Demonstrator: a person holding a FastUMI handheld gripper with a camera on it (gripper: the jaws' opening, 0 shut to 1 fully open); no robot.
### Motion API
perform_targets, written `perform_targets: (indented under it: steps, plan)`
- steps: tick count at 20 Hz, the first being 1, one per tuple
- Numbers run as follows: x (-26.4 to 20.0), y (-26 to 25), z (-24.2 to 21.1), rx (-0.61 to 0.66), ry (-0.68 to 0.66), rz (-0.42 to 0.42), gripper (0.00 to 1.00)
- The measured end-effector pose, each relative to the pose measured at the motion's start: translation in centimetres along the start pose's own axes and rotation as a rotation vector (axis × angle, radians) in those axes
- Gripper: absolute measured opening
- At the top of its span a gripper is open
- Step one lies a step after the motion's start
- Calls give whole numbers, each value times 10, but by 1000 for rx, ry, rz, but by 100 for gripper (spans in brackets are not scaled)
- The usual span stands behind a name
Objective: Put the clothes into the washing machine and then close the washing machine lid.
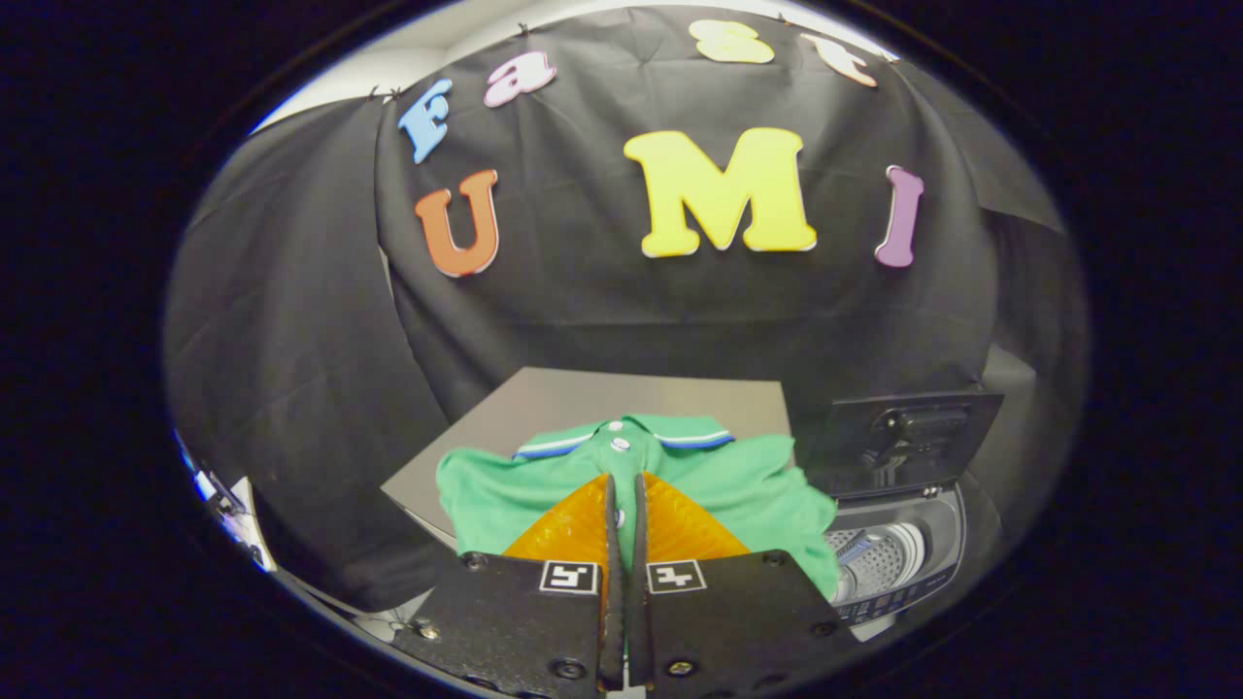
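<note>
— How many garments do you count?
— One: a green polo shirt (486, 500), spread across the near edge of the grey table (544, 398).
— And the tongs (626, 485)?
— Two orange fingers (573, 529) drawn nearly together over the shirt's button placket, a thin strip of green between them; whether they pinch it, I cannot tell.
— The machine?
— One washing machine (898, 553) beside the table's right edge, its lid (898, 437) upright, drum open.
</note>
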State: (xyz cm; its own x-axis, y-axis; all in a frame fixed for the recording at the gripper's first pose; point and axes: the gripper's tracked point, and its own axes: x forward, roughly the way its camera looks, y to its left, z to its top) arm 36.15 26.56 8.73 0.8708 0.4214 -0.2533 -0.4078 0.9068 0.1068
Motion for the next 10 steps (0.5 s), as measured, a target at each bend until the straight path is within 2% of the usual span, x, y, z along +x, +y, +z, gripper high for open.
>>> perform_targets:
  steps: [6,10]
  plan:
    - [-82,-62,32,54,-123,-50,5]
    - [-125,-124,57,74,-203,-123,5]
